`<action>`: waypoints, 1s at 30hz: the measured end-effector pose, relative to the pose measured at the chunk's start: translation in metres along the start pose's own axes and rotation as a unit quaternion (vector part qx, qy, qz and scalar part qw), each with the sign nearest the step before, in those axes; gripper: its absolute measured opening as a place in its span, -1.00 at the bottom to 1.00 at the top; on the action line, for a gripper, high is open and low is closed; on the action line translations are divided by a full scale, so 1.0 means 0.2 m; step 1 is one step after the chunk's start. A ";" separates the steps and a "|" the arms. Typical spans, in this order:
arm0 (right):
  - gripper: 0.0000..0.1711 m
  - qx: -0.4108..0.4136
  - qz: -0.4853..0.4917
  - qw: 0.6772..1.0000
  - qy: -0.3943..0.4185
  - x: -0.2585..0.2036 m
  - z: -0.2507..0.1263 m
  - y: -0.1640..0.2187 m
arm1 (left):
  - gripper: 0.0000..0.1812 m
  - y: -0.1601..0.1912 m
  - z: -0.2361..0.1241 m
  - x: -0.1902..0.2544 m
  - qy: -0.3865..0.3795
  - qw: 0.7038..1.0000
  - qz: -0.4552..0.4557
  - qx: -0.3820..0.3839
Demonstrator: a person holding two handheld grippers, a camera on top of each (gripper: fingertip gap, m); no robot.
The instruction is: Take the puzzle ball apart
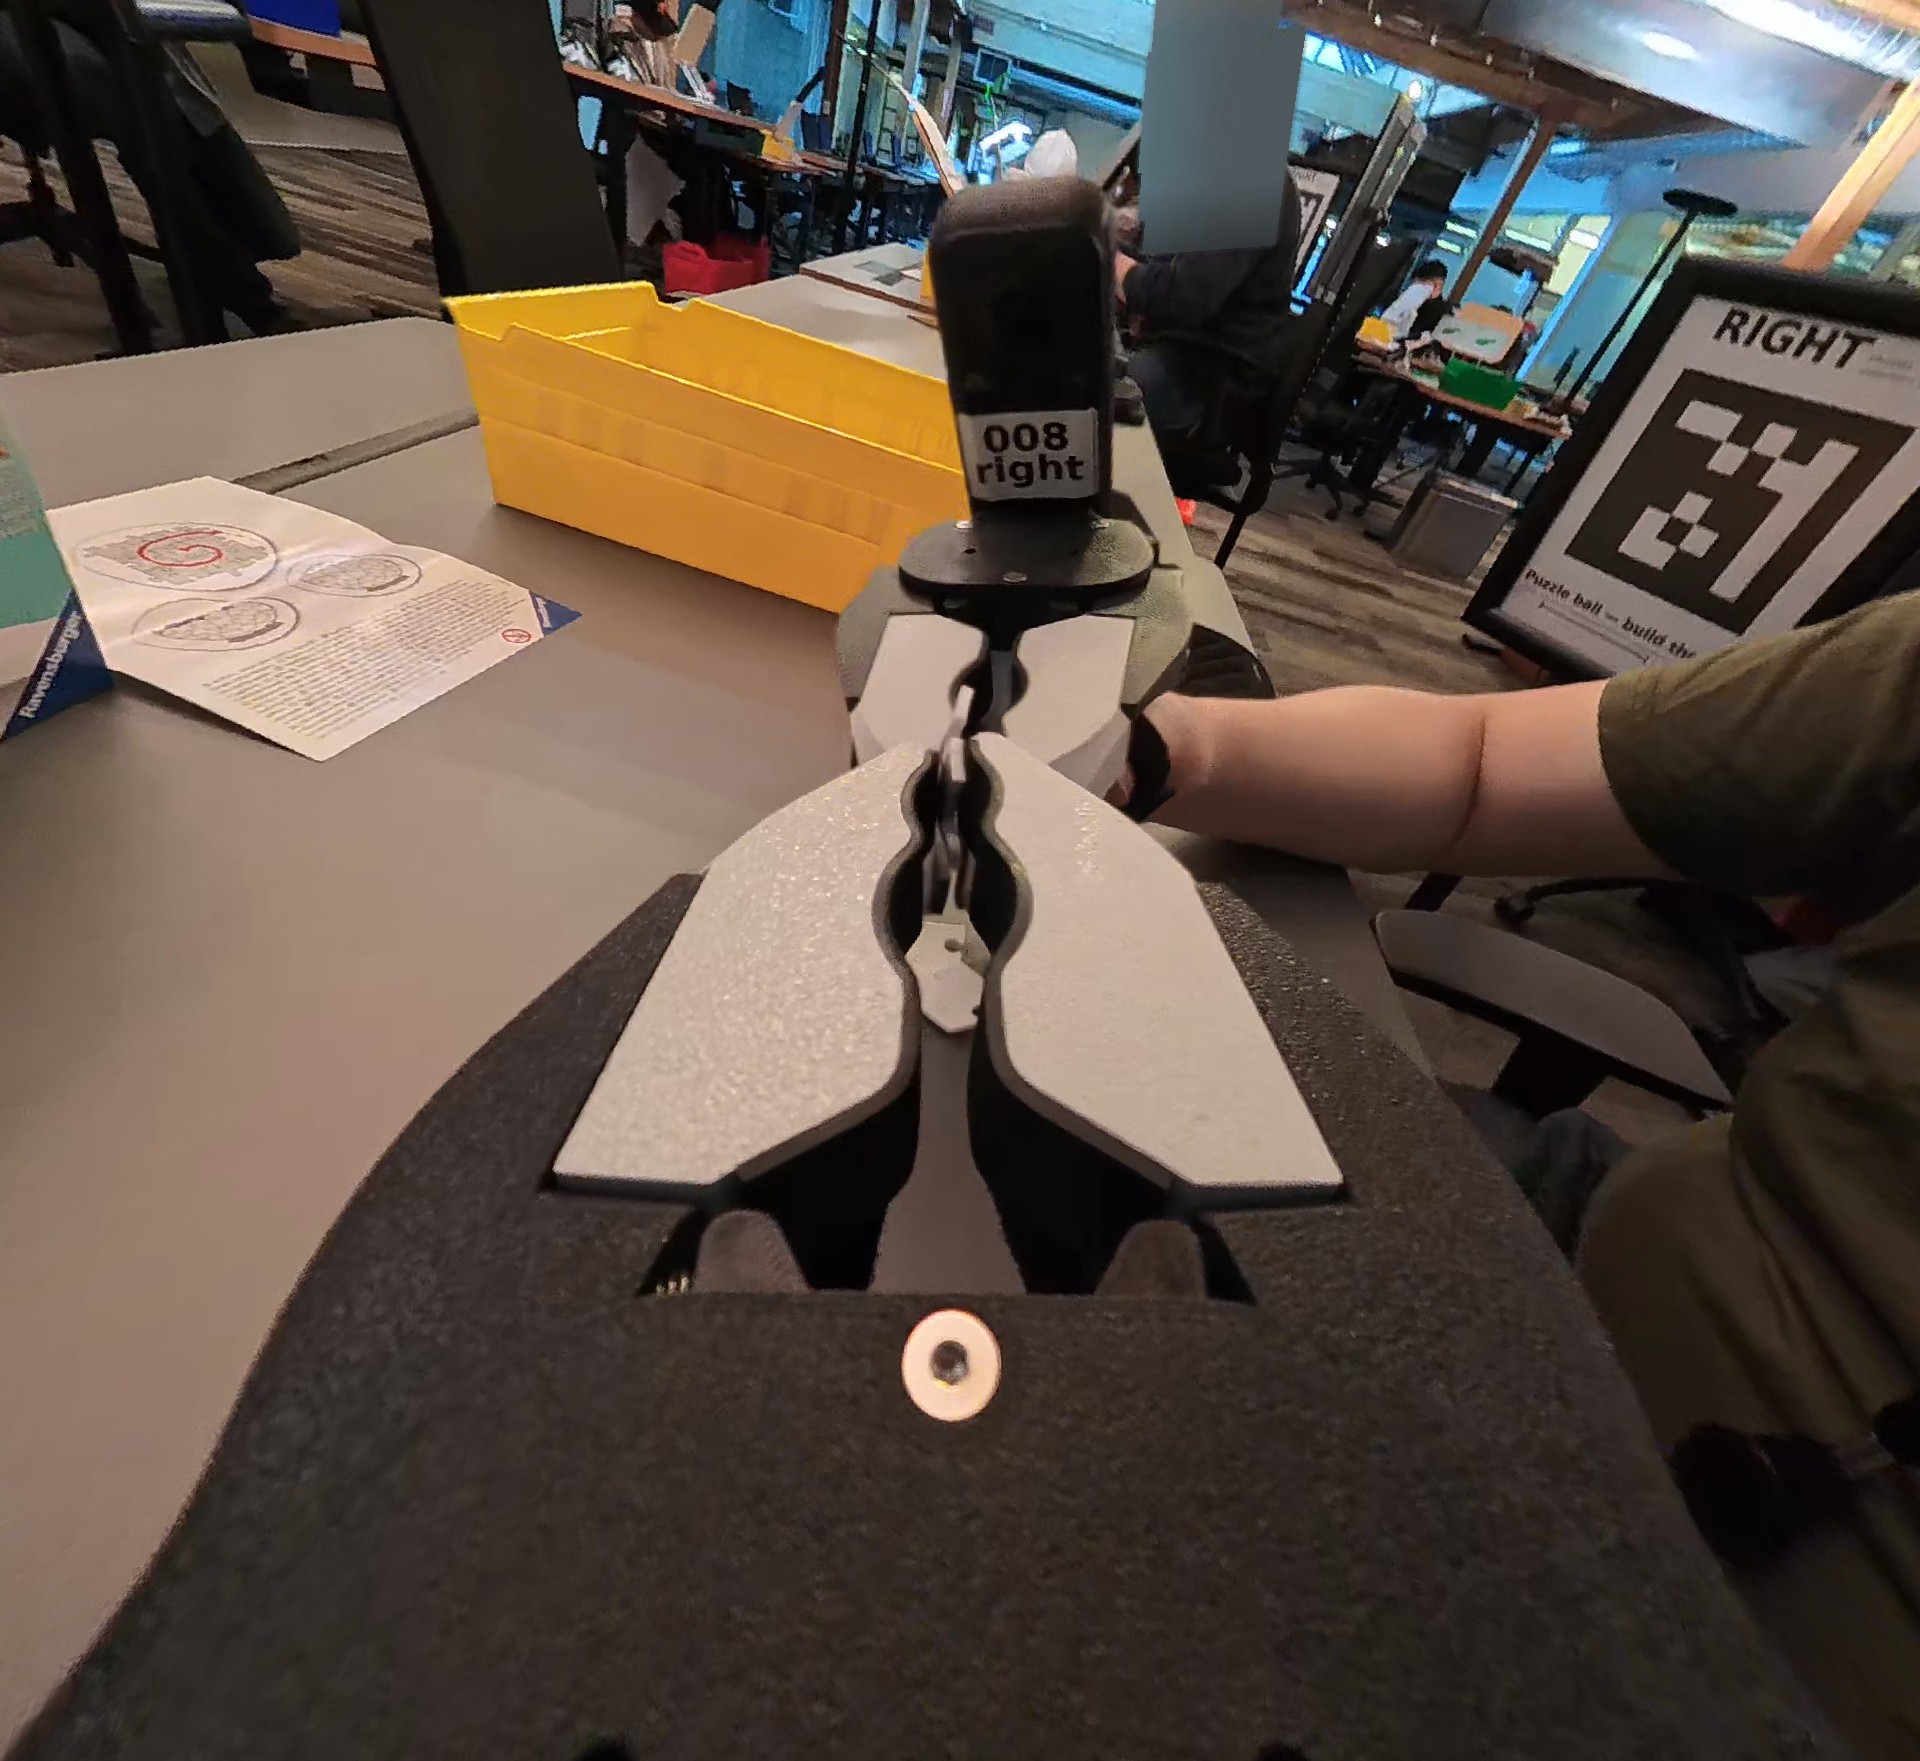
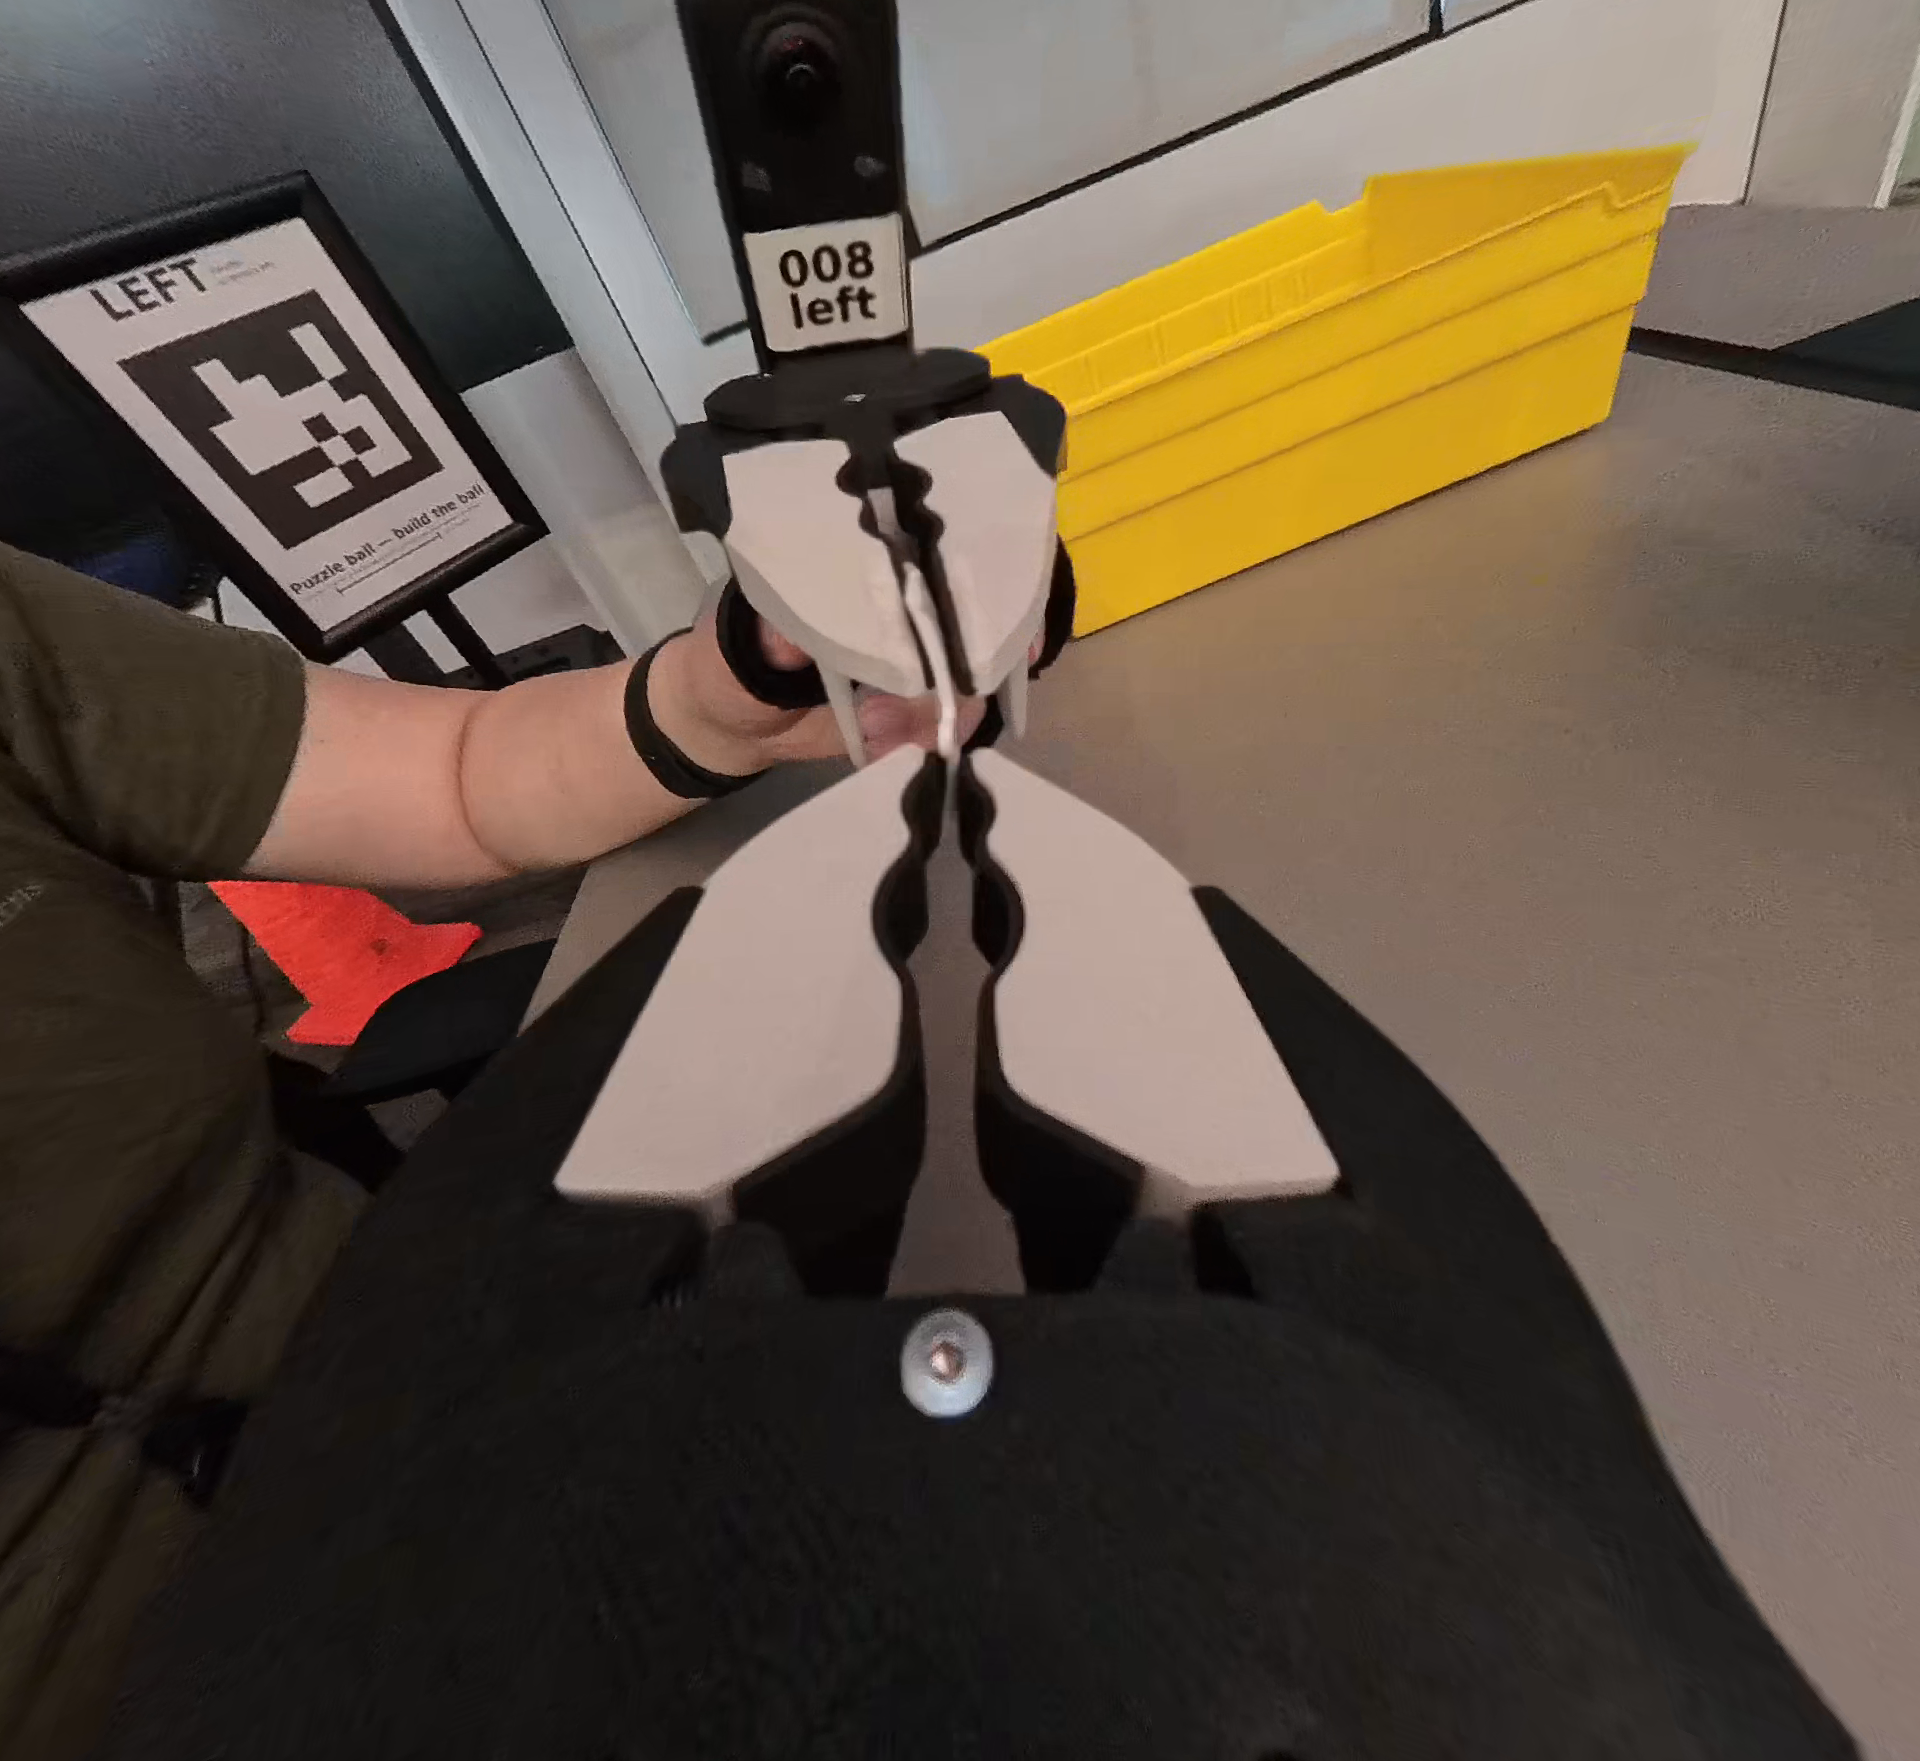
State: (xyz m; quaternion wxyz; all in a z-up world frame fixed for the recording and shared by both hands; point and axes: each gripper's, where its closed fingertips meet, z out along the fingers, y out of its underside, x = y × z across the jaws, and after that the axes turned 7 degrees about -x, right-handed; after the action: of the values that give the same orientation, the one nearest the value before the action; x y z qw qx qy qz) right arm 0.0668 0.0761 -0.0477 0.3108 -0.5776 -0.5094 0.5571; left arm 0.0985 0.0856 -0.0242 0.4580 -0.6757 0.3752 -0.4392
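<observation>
My two grippers meet tip to tip above the grey table [image 1: 416, 880]. My left gripper [image 1: 954, 761] is shut on a thin pale puzzle piece [image 1: 948, 979], seen edge-on, which runs forward out of its jaws. In the right wrist view the same pale piece [image 2: 925, 631] sticks out of the left gripper [image 2: 938, 695] and enters the tips of my right gripper [image 2: 948, 766], which is shut on its end. The right gripper [image 1: 974, 724] faces me in the left wrist view. No whole puzzle ball is in view.
A yellow bin [image 1: 675, 433] stands on the table behind the grippers and also shows in the right wrist view [image 2: 1351, 381]. A printed leaflet [image 1: 291, 610] and a box [image 1: 42, 589] lie at the left. Marker signs [image 1: 1714, 485] [image 2: 270, 423] stand off the table. The person's arms [image 1: 1351, 776] [image 2: 468, 776] reach in. Both grippers' tips are close together, under 4 cm apart.
</observation>
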 end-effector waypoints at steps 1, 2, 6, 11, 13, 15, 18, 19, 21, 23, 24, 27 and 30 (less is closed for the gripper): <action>-0.97 -0.009 0.006 1.000 0.001 0.01 0.00 0.01 | -0.97 0.01 0.01 0.00 -0.002 1.000 0.009 -0.004; -0.97 -0.018 0.010 1.000 -0.001 0.01 0.00 0.01 | -0.96 0.02 0.01 0.00 -0.005 1.000 0.016 -0.010; -0.97 -0.021 0.004 0.999 0.037 0.03 -0.07 -0.02 | -0.76 0.03 0.01 -0.02 -0.029 0.999 0.034 -0.018; -0.98 0.023 -0.126 0.955 0.267 0.03 -0.61 -0.42 | -0.75 -0.02 -0.01 -0.02 -0.050 0.997 0.051 0.002; -0.98 0.017 -0.113 0.915 0.386 0.10 -1.02 -0.53 | -0.75 -0.02 -0.01 -0.01 -0.048 0.997 0.052 0.000; -0.98 -0.033 -0.006 0.892 0.452 0.28 -1.38 -0.46 | -0.75 -0.01 0.00 0.00 -0.050 0.997 0.059 -0.014; -0.97 -0.134 0.192 0.862 0.449 0.56 -1.75 -0.11 | -0.75 0.05 0.04 -0.01 -0.058 0.995 0.064 -0.047; -0.97 -0.155 0.235 0.849 0.447 0.63 -1.82 0.01 | -0.75 0.06 0.06 -0.01 -0.061 0.994 0.066 -0.059; -0.97 -0.190 0.305 0.830 0.427 0.70 -1.90 0.23 | -0.76 0.09 0.08 -0.01 -0.064 0.993 0.070 -0.074; -0.97 -0.213 0.340 0.815 0.418 0.72 -1.92 0.37 | -0.75 0.11 0.10 0.00 -0.061 0.992 0.073 -0.082; -0.97 -0.220 0.349 0.809 0.418 0.74 -1.93 0.42 | -0.75 0.11 0.10 0.01 -0.059 0.992 0.074 -0.086; -0.88 -0.244 0.370 0.786 0.431 0.78 -1.97 0.51 | -0.76 0.13 0.11 0.00 -0.057 0.992 0.069 -0.094; -0.71 -0.266 0.356 0.751 0.488 0.78 -2.09 0.52 | -0.76 0.14 0.11 -0.01 -0.057 0.992 0.064 -0.096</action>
State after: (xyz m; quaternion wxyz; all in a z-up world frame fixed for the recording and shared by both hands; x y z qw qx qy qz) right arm 0.4710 0.2796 -0.1175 0.1304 -0.9697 -0.1733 0.1121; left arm 0.1155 0.0848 -0.0546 0.4387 -0.7153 0.4313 -0.3315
